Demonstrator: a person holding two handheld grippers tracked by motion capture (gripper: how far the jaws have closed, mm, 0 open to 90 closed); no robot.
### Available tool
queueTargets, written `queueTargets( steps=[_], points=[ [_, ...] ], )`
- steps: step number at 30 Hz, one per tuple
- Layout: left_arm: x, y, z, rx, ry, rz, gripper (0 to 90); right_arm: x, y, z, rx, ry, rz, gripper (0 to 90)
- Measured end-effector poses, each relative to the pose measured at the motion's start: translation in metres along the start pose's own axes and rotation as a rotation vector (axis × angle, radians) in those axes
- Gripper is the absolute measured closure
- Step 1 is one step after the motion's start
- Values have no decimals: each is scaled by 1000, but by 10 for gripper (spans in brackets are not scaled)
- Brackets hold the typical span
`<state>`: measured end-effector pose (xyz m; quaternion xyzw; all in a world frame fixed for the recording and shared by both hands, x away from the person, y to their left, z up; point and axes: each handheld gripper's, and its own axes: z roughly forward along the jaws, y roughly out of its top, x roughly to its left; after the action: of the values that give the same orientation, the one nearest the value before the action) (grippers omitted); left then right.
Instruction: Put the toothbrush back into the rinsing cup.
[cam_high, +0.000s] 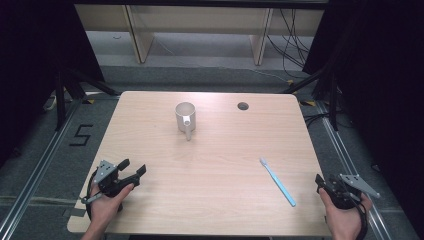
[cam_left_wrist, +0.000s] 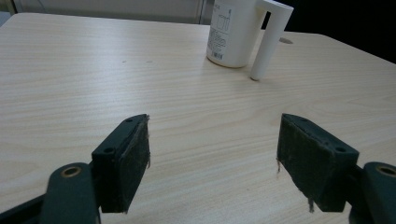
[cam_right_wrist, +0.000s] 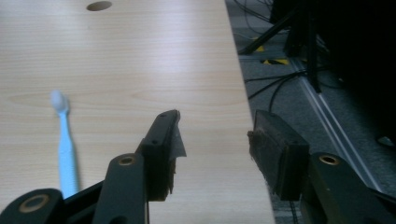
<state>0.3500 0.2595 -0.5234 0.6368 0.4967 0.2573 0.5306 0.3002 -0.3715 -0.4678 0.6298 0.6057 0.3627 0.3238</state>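
Note:
A white mug (cam_high: 185, 119) stands upright at the middle back of the wooden table (cam_high: 220, 150), its handle turned toward me. In the left gripper view the mug (cam_left_wrist: 233, 32) is well ahead of the jaws. A light-blue toothbrush (cam_high: 277, 182) lies flat at the front right, its head pointing away. My left gripper (cam_high: 132, 169) rests at the front left corner, open and empty (cam_left_wrist: 212, 140). At the table's right front edge my right gripper (cam_high: 322, 181) is open (cam_right_wrist: 212, 140) with nothing between the pads. The toothbrush (cam_right_wrist: 65, 144) lies just left of it.
A round cable hole (cam_high: 243, 106) sits near the table's back right and is visible far ahead as the hole (cam_right_wrist: 99, 6). Beyond the right edge are grey floor, cables (cam_right_wrist: 280, 84) and black stand legs. A marked "5" (cam_high: 81, 135) is on the floor at the left.

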Motion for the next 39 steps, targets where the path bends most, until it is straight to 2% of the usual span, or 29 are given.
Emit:
queueTargets(
  steps=[2,3,4,6,7,8,11,12,13,14,15,16,17,18,19,20,22,23,26,28,30,31,32,33,34,35,36,38,39],
  points=[
    [-1,0,0,6,4,5,253,5,1,2,8,-5,-2,530],
    [-1,0,1,9,8,7,255,5,3,1,17,-5,-26,533],
    [-1,0,1,10,14,6,256,8,4,1,16,1,-15,536],
    [0,0,1,10,17,3,260,9,5,3,13,21,-35,540],
    [0,0,1,9,20,1,260,12,6,1,27,9,-20,541],
    [0,0,1,1,16,-3,260,11,7,3,22,25,-42,542],
    [0,0,1,-3,11,-5,261,14,9,3,28,19,-63,543],
    [0,0,1,2,14,-3,262,17,8,4,30,13,-49,543],
    [0,0,1,12,18,1,264,16,9,4,32,18,-69,544],
    [0,0,1,9,17,0,267,18,10,3,53,27,-50,544],
    [0,0,1,9,16,1,269,19,10,2,66,23,-66,544],
    [0,0,1,10,16,0,270,21,10,5,39,27,-61,544],
    [0,0,1,10,15,-1,270,20,12,5,39,16,-101,545],
    [0,0,1,9,15,-2,271,22,13,4,54,18,-85,546],
    [0,0,1,8,15,-1,272,22,14,4,48,20,-113,547],
    [0,0,2,-5,4,-2,273,24,14,3,53,22,-107,547],
    [-1,0,1,10,9,5,273,31,16,1,76,33,-64,549],
    [-1,1,2,14,7,-2,273,30,16,3,57,38,-99,550],
    [-1,1,3,20,6,-1,274,33,17,4,84,38,-107,550],
    [-1,0,4,10,0,-1,274,32,18,5,92,41,-136,550],
    [-1,1,3,24,11,2,275,34,19,5,101,49,-126,550],
    [-1,1,3,22,9,0,275,36,20,4,114,35,-92,550],
    [-1,1,3,22,10,-3,276,32,22,5,106,41,-144,549],
    [-1,1,4,21,10,-5,277,32,22,6,103,44,-139,550],
    [-1,1,4,21,10,-10,277,31,24,6,110,34,-159,550],
    [0,1,3,24,9,-11,278,32,25,6,115,53,-140,550],
    [0,1,3,24,9,-12,278,32,26,7,109,39,-143,550],
    [0,1,3,23,10,-13,277,31,29,6,126,53,-146,549],
    [0,1,4,10,3,-14,278,33,30,6,128,50,-122,550]
  ],
)
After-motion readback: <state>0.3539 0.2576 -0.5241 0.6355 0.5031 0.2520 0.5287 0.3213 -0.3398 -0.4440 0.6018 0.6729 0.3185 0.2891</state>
